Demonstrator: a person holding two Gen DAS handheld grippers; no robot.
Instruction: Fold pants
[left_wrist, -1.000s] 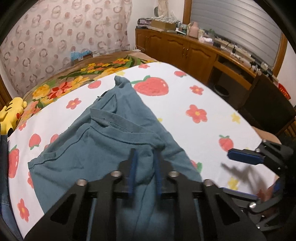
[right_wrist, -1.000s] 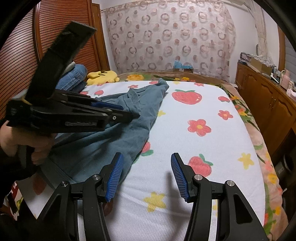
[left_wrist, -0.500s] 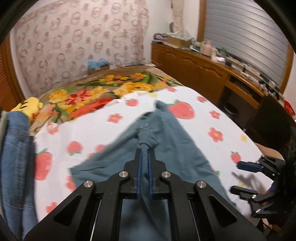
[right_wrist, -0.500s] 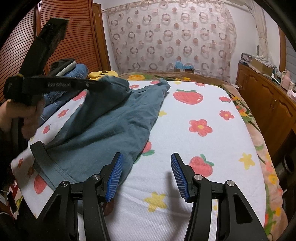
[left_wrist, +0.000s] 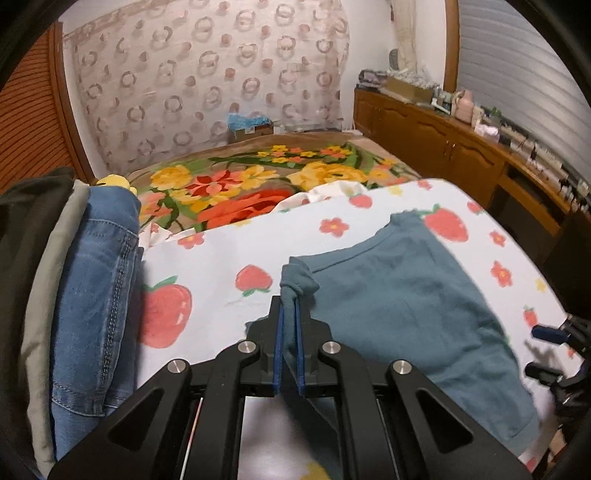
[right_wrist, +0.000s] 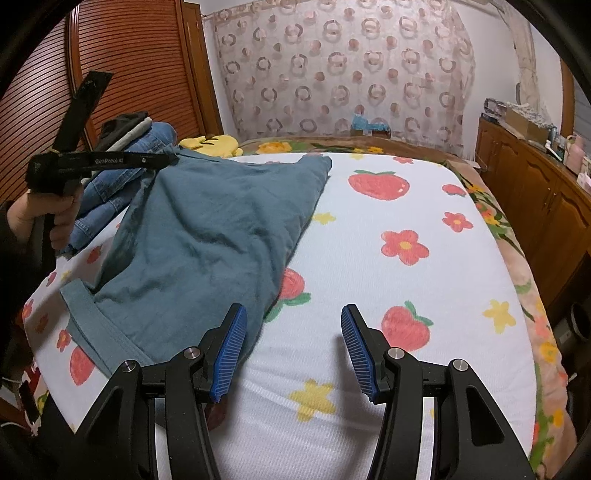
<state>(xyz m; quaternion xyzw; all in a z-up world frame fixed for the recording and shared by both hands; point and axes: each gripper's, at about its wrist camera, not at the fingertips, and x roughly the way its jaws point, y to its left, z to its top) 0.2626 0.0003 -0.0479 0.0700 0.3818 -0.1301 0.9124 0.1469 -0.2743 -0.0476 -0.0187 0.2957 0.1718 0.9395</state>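
Note:
Teal pants (left_wrist: 399, 306) (right_wrist: 207, 236) lie spread on the white strawberry-print sheet (right_wrist: 369, 229), waistband near the front left edge. My left gripper (left_wrist: 289, 314) is shut on a bunched corner of the pants, holding it lifted off the sheet. In the right wrist view that left gripper (right_wrist: 171, 159) appears at the upper left, held by a hand, with the cloth hanging from it. My right gripper (right_wrist: 291, 332) stands open low over the sheet, beside the pants' right edge, nothing between its blue pads (right_wrist: 231, 347).
Folded jeans and other clothes (left_wrist: 96, 295) are stacked at the bed's left side. A yellow plush toy (right_wrist: 212, 142) lies near the floral blanket (left_wrist: 258, 181). A wooden cabinet (right_wrist: 532, 195) with clutter runs along the right wall.
My left gripper closed on the pants' corner and carried it up and to the left, drawing the cloth out flatter. The right gripper has not moved.

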